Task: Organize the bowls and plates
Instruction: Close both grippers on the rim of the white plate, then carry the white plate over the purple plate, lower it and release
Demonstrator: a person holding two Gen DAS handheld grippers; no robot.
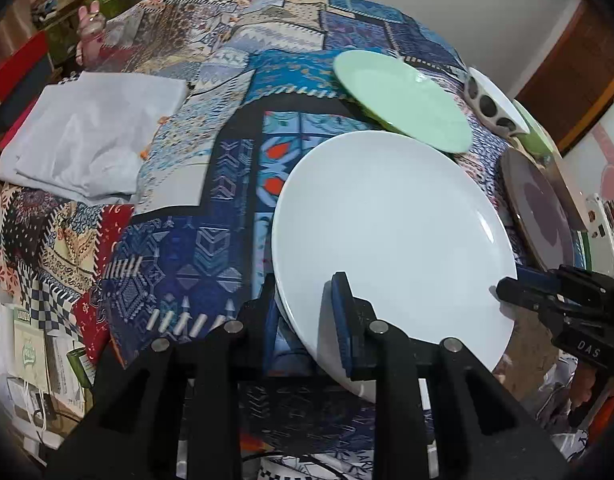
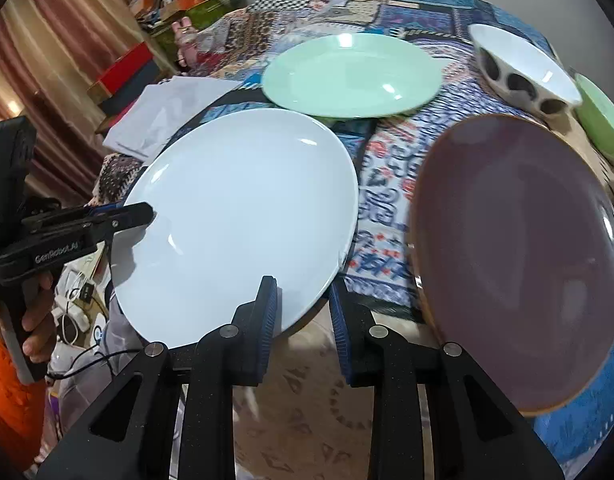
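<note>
The white plate (image 1: pixel 391 236) is gripped at its near rim by both grippers. The left gripper (image 1: pixel 307 320) is clenched on the rim at the bottom centre of the left wrist view, one blue ribbed pad above the plate and one beneath. The right gripper (image 2: pixel 303 320) grasps the rim at the bottom centre of the right wrist view. A two-point hold is judged suitable, since the plate is wide, shallow and glossy and could tip or slip from a single grip. The plate appears tilted, its near edge raised off the counter (image 1: pixel 211 216), which is covered with a patterned patchwork cloth. A smooth mint-green plate (image 2: pixel 353 76) lies in the upper centre, a matte brown plate (image 2: pixel 519 260) at the right, and a white bowl (image 2: pixel 523 68) with dark oval spots at the upper right.
</note>
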